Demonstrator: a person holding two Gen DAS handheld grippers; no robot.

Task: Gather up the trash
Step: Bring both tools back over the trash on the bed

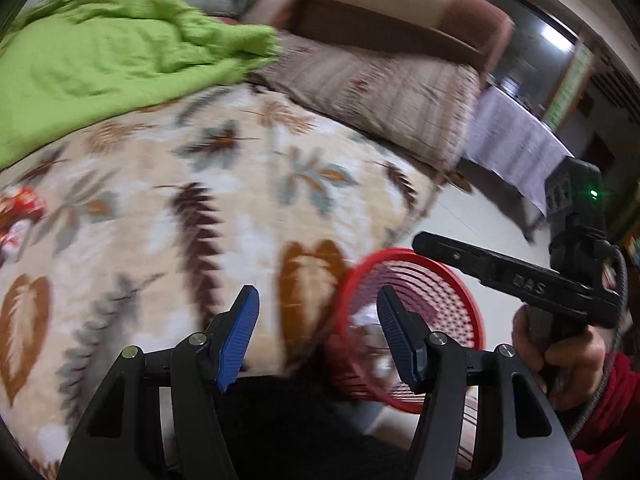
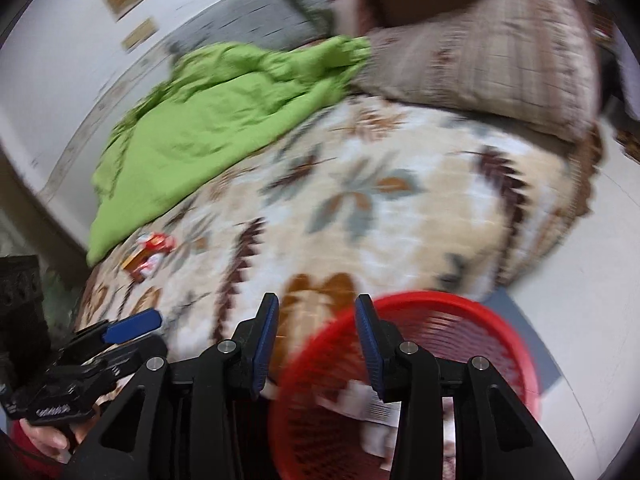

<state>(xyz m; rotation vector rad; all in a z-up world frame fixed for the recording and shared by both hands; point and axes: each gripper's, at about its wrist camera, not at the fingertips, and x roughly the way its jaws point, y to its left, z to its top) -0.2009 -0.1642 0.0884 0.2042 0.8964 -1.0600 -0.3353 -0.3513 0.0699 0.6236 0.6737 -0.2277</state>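
A red mesh basket [image 1: 424,312] [image 2: 440,360] sits at the bed's near edge with pale wrappers inside. Red and white wrappers [image 1: 18,216] [image 2: 150,254] lie on the leaf-patterned bedspread [image 1: 224,208] [image 2: 360,216], far left of both grippers. My left gripper [image 1: 318,336] is open and empty, above the bed edge just left of the basket. My right gripper [image 2: 318,344] is open and empty, over the basket's left rim. The right gripper also shows in the left wrist view [image 1: 520,280]; the left gripper also shows in the right wrist view [image 2: 120,332].
A crumpled green sheet [image 1: 100,52] [image 2: 208,120] covers the bed's far side. A brown striped pillow [image 1: 384,96] [image 2: 488,52] lies at the headboard. White floor [image 2: 600,280] lies to the right of the bed. A cloth-covered table [image 1: 516,148] stands beyond.
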